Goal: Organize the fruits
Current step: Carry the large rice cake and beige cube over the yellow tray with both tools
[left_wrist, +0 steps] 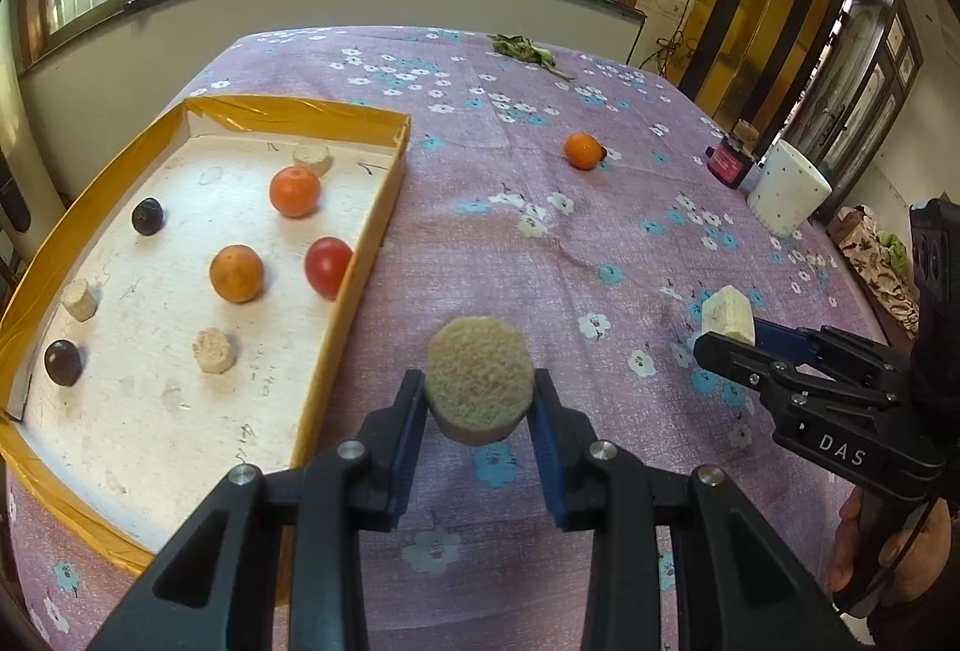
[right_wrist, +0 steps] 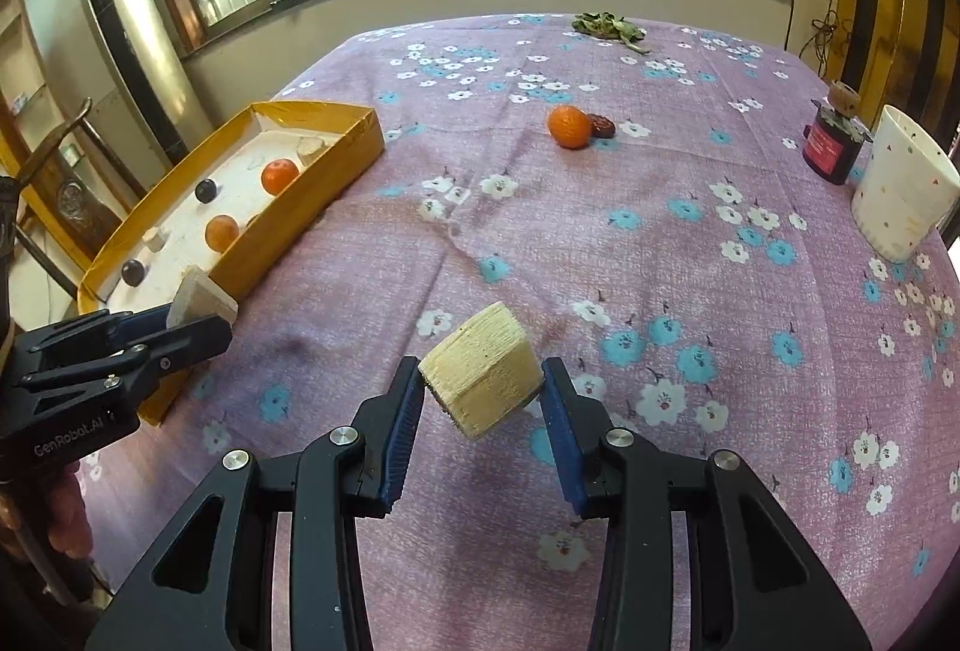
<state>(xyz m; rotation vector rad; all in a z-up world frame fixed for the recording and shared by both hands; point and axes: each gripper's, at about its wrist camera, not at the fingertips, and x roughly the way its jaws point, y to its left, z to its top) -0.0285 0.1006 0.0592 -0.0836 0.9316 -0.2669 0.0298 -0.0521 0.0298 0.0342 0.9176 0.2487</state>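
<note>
We count three pale chunks inside the yellow tray (left_wrist: pixel 360 255), plus two oranges, one red fruit (left_wrist: pixel 327 266) and two dark fruits; outside the tray lie one orange (left_wrist: pixel 582 150) and one dark date (right_wrist: pixel 602 125).

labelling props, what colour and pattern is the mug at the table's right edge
White mug with small scattered coloured triangles and dots; the right wrist view shows it best.

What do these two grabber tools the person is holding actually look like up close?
Both are matte black plastic. The left gripper and right gripper each have angular linkage arms with triangular cut-outs, silver round pivot pins, and jaws lined with ribbed blue pads. White lettering on the sides reads "GenRobot.AI" on the left tool and "DAS" on the right. Bare fingers show at the handles; no cables are visible.
</note>
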